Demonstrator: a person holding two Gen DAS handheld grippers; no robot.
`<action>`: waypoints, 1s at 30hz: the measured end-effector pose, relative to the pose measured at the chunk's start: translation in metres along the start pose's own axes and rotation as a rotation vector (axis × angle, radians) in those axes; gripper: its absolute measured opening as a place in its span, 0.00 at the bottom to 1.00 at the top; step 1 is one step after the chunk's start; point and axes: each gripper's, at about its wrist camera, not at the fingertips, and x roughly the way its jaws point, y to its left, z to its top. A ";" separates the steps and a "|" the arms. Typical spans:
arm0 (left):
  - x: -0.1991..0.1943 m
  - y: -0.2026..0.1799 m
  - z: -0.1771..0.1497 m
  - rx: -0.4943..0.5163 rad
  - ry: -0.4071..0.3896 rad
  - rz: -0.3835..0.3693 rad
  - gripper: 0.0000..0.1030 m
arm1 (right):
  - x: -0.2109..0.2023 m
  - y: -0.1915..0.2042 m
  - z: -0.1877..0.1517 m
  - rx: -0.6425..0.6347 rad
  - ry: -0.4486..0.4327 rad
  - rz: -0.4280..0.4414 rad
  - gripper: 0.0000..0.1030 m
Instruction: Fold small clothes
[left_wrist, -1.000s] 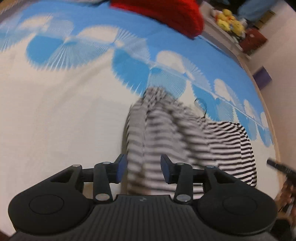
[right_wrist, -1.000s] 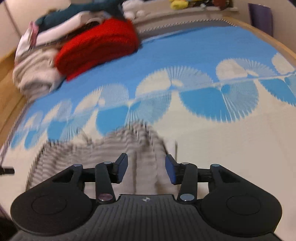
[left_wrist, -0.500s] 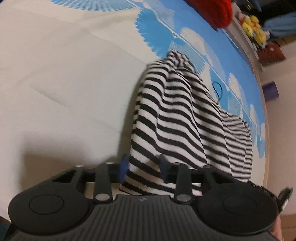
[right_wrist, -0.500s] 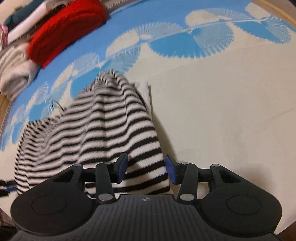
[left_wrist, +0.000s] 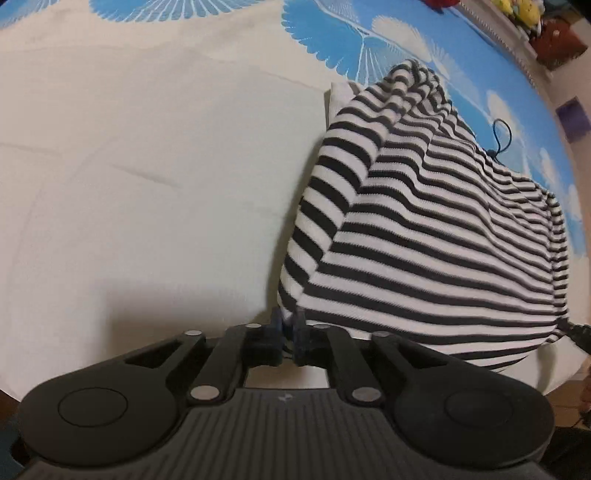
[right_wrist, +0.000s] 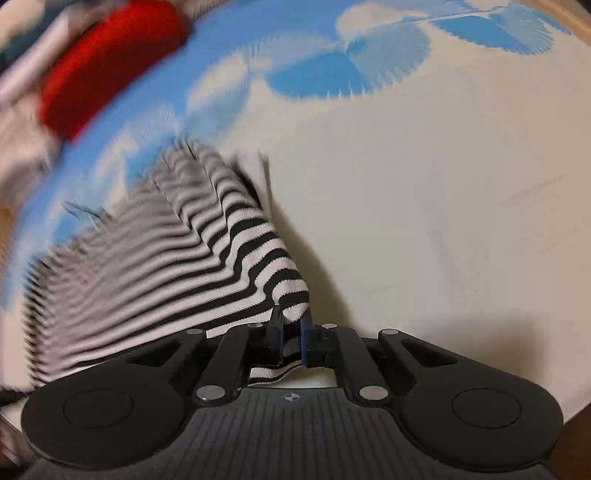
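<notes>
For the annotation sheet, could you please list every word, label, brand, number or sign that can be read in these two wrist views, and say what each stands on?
No readable text in either view.
Left gripper: a small pale emblem on its housing, too small to read.
Right gripper: a similar small emblem, not legible.
Striped garment: no tag or print shows.
Blue and cream bedcover: pattern only, no lettering.

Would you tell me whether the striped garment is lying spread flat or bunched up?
Bunched up. The striped garment rises in a rumpled mound with folds, one near corner pinched in the left gripper, another in the right gripper.
</notes>
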 end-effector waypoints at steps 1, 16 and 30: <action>-0.008 -0.003 0.001 0.004 -0.056 0.020 0.14 | -0.001 0.003 0.000 -0.022 -0.004 -0.002 0.11; 0.006 -0.057 0.016 0.155 -0.059 -0.048 0.33 | 0.003 -0.002 0.002 -0.086 0.020 -0.016 0.07; -0.006 -0.069 0.069 -0.029 -0.317 -0.005 0.56 | 0.010 0.053 0.048 -0.132 -0.242 -0.046 0.42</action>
